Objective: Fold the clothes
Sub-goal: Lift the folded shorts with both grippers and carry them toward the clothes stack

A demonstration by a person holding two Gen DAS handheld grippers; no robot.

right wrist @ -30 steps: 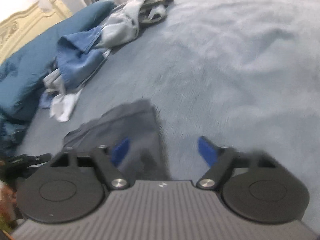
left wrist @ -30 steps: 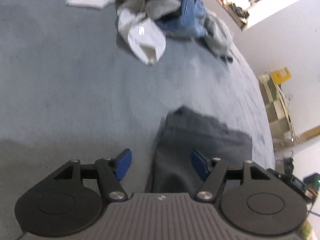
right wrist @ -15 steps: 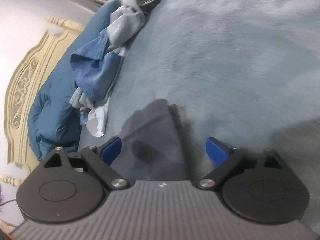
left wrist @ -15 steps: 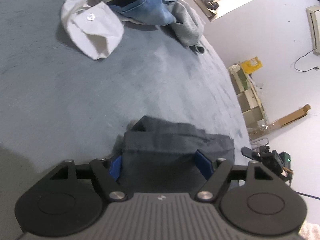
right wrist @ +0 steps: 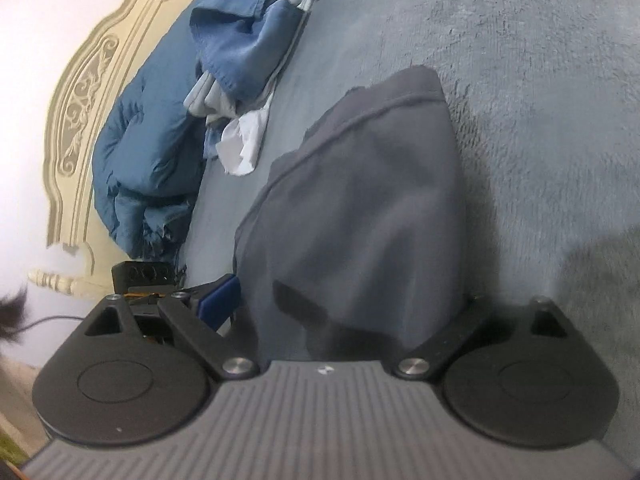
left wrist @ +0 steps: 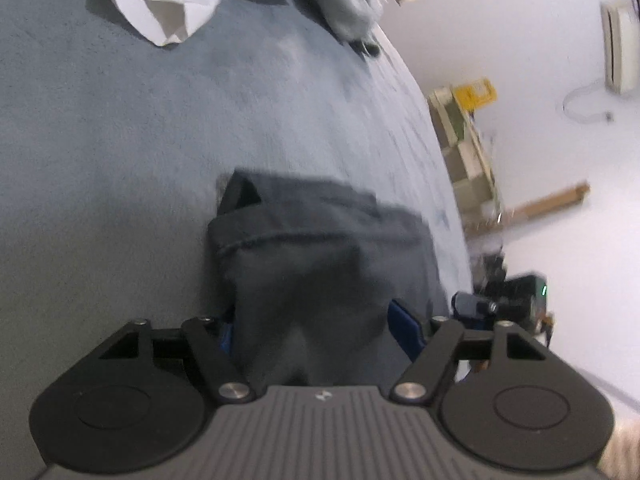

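Note:
A folded dark grey garment lies on the grey-blue bed cover, close to the bed's edge. My left gripper is open and straddles the garment's near end; the cloth covers most of the left blue pad, and the right pad shows. In the right wrist view the same garment fills the gap of my right gripper, which is also open. Its left pad is visible, while the right one is hidden behind the cloth.
A heap of unfolded clothes lies further up the bed: a white shirt cuff, a blue denim piece, grey cloth. A blue duvet leans on the cream headboard. Shelves stand beyond the bed edge.
Both grippers have moved in low over the dark garment, which now sits between the fingers of each instead of off to one side. Both stay open.

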